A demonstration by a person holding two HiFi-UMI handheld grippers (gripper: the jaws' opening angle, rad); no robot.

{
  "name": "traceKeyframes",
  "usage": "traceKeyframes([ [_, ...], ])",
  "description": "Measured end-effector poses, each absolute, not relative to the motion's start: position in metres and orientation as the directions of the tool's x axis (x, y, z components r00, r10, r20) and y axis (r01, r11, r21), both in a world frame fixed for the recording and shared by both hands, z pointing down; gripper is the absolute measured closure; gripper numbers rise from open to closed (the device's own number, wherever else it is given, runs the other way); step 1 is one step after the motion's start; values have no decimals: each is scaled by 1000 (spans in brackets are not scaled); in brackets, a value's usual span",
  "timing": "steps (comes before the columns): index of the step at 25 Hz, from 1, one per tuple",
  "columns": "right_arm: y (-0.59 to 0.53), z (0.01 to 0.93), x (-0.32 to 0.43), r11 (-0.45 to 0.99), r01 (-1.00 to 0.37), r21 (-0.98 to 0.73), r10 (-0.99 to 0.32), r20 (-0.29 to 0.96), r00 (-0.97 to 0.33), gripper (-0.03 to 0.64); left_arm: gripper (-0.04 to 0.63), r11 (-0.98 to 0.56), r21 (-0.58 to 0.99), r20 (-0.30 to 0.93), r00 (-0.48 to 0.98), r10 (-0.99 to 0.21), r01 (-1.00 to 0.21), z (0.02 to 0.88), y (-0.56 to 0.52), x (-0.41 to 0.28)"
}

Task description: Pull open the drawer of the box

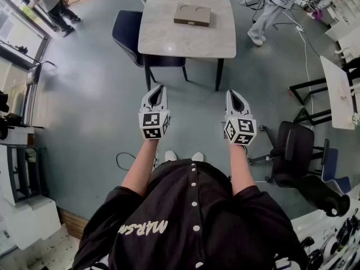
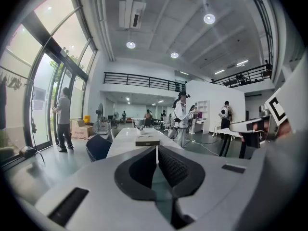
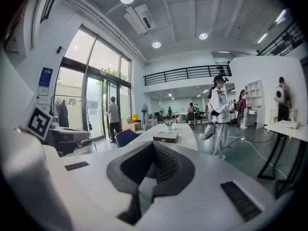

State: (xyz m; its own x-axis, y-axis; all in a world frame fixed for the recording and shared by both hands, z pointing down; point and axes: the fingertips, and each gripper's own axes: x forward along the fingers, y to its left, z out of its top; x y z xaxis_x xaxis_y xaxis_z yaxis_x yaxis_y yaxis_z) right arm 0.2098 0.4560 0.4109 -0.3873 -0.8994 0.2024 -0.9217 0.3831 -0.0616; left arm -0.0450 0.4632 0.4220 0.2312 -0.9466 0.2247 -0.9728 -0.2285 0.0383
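Grey open-plan hall floor (image 1: pixel 95 94) stretches under a long pale stone-look table (image 1: pixel 169 41). On it, set back from the near edge and midway across, lies the flat tan cardboard box (image 1: pixel 192 14). Its drawer looks shut, so its contents cannot be seen. Nothing of the task appears done. The white left gripper (image 1: pixel 160 89) and white right gripper (image 1: pixel 232 93) hang well short of the table, jaws together, empty.

I see a pale table (image 1: pixel 185 38) with a dark blue chair (image 1: pixel 126 32) beside it, a black office chair (image 1: pixel 295 148) well apart, and a person (image 1: pixel 52 0) standing near the glass doors (image 2: pixel 41 100).
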Motion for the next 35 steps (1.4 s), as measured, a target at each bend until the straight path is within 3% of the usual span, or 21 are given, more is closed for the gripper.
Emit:
traceKeyframes([
  [35,439,419,157,335,-940,-64,-921,189,-341,620,574,-307,32,200,307,-930,-951,418,430,-80],
])
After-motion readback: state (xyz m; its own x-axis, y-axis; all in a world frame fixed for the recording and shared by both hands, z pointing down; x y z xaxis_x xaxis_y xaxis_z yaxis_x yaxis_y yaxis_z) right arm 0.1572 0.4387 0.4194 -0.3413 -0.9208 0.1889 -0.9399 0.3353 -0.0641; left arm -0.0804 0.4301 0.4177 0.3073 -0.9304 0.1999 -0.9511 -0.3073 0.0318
